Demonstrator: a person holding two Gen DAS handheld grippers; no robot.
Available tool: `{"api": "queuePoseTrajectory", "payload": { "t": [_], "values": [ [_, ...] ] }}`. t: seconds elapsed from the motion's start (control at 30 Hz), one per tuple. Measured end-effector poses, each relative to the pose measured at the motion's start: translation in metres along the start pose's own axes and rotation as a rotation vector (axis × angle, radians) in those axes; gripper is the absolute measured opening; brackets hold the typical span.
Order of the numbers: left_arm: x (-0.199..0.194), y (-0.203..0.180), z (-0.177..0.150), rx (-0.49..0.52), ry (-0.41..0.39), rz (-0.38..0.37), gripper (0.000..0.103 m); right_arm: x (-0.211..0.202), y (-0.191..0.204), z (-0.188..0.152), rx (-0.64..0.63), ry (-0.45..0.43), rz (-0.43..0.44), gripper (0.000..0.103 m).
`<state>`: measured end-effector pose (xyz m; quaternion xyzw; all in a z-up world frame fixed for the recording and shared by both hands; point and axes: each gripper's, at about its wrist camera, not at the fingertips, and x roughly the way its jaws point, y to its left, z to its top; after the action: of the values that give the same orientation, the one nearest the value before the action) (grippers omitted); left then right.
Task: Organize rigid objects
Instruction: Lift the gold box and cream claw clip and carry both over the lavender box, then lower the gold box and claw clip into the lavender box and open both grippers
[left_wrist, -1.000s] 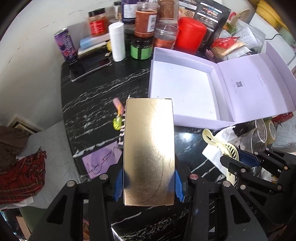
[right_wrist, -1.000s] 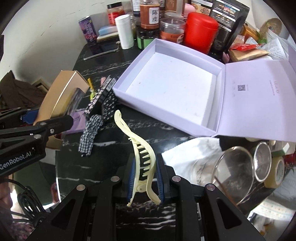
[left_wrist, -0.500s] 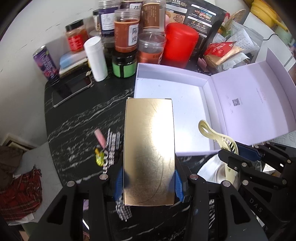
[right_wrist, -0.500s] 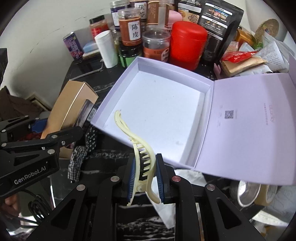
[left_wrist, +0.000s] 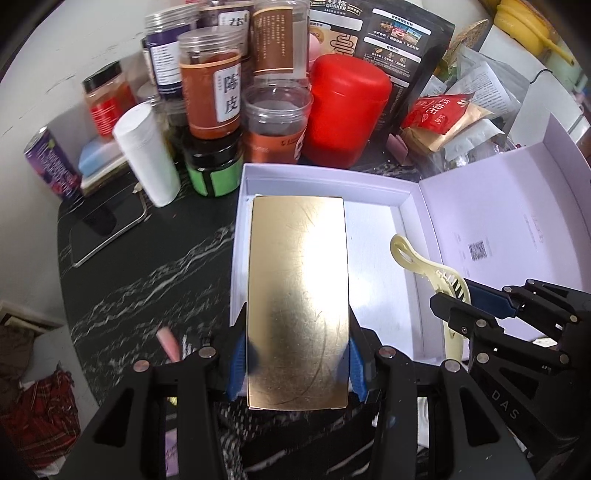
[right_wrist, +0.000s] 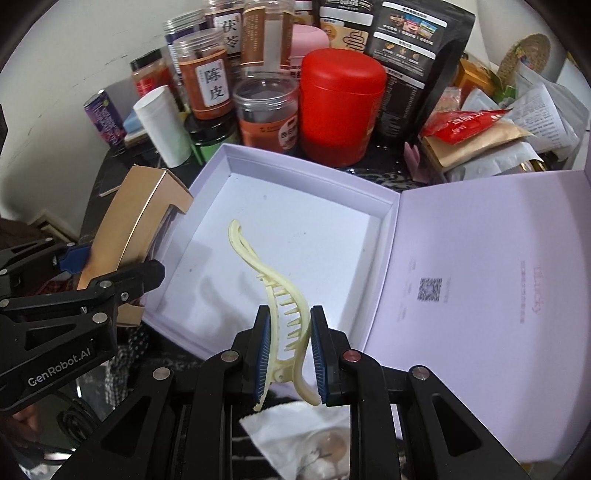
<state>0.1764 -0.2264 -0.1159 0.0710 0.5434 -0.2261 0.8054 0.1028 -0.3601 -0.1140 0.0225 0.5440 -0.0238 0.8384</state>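
My left gripper (left_wrist: 297, 363) is shut on a shiny gold box (left_wrist: 298, 295), its blue pads pressing both long sides. The box hangs over the left part of the open lilac box (left_wrist: 325, 179). In the right wrist view the gold box (right_wrist: 136, 218) juts over the lilac box's left wall (right_wrist: 207, 173). My right gripper (right_wrist: 289, 350) is shut on a cream hair claw clip (right_wrist: 280, 291), held above the lilac box's white floor. The same clip (left_wrist: 428, 269) shows at the right of the left wrist view, clamped by the right gripper (left_wrist: 472, 299).
Behind the lilac box stand a red canister (left_wrist: 347, 110), several spice jars (left_wrist: 214, 85), a white bottle (left_wrist: 147, 158), a green-labelled jar (left_wrist: 214, 170) and black pouches (left_wrist: 399, 40). A phone (left_wrist: 107, 229) lies on the black marble table (left_wrist: 147, 277). The box lid (right_wrist: 491, 280) lies open to the right.
Both grippers have carried their loads from over the black table toward the jars, so the gold box and the clip now hang over the lilac box's inside. The grips are unchanged.
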Motion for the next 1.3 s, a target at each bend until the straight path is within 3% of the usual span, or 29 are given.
{"api": "queuePoseTrajectory", "payload": {
  "t": [0.4, 0.73, 1.0, 1.07, 1.13, 1.3],
  "values": [
    [0.051, -0.001, 0.040, 0.017, 0.014, -0.017, 0.044, 0.042, -0.029, 0.033, 0.046, 0.013, -0.026, 0.021],
    [0.086, -0.006, 0.051, 0.033, 0.044, 0.006, 0.044, 0.069, -0.038, 0.048, 0.067, 0.033, -0.031, 0.021],
    [0.104, -0.007, 0.055, 0.016, 0.093, 0.039, 0.044, 0.076, -0.040, 0.047, 0.068, 0.043, -0.057, 0.022],
    [0.105, -0.007, 0.055, 0.013, 0.105, 0.049, 0.044, 0.077, -0.042, 0.047, 0.073, 0.050, -0.063, 0.030],
    [0.106, -0.005, 0.056, 0.002, 0.116, 0.046, 0.045, 0.076, -0.044, 0.046, 0.077, 0.049, -0.076, 0.031],
    [0.094, -0.007, 0.058, 0.013, 0.095, 0.048, 0.047, 0.066, -0.044, 0.044, 0.080, 0.038, -0.080, 0.031]
  ]
}}
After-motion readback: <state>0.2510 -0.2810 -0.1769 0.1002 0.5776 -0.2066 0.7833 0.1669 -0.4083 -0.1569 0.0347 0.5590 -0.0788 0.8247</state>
